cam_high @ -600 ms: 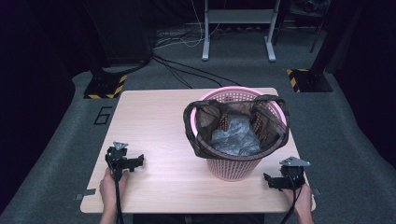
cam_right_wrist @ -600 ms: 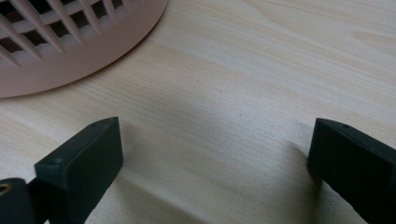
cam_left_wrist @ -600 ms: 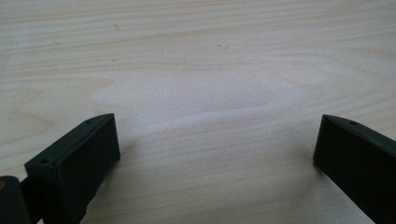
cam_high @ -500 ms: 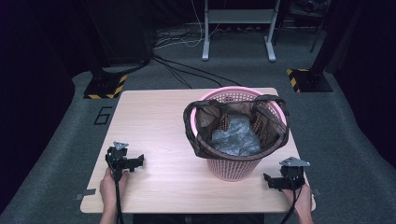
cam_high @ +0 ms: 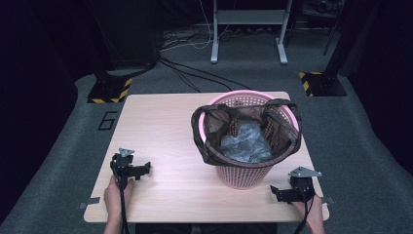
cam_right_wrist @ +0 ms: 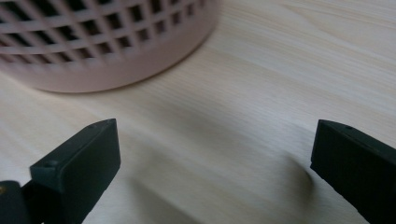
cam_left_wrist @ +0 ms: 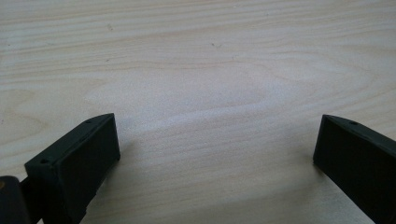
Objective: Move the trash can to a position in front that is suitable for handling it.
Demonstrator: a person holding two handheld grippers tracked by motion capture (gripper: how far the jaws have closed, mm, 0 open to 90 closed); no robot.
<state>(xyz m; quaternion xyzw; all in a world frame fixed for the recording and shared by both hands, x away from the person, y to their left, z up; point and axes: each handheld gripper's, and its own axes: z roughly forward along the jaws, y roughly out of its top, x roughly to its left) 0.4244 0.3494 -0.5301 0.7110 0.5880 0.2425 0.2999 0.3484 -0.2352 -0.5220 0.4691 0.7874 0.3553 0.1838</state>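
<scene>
Resting on: both tongs sit low on the pale wooden tabletop (cam_high: pixel 165 122), one at each near corner, each held by a hand coming in from the bottom edge.
Left tongs: the left tongs (cam_high: pixel 141 170) lie near the front left of the tabletop, gripped by the left hand (cam_high: pixel 117 192); they point toward the right, across the wood.
Left tongs state: released, the two black jaws stand wide apart in the left gripper view, with bare wood grain between them and nothing held.
Right tongs: the right tongs (cam_high: pixel 276 191) lie at the front right corner, gripped by the right hand (cam_high: pixel 311 212); they point left, just in front of the basket's foot.
Right tongs state: released, jaws spread wide in the right gripper view, with bare wood between them.
Basket: a pink lattice basket (cam_high: pixel 243 173) stands upright on the right half of the tabletop, well apart from the left tongs and near the right ones; its lower wall (cam_right_wrist: pixel 93 51) shows at the top left of the right gripper view, apart from the jaws.
Bag: a dark brown bag (cam_high: pixel 209 146) lines the basket, its edge folded out over the rim.
Inside the bag: crumpled grey material (cam_high: pixel 246 144) lies at the bottom; what it is cannot be told.
Floor: grey carpet with black cables (cam_high: pixel 195 73) beyond the far edge, and a "6" mark (cam_high: pixel 107 120) left of the tabletop.
</scene>
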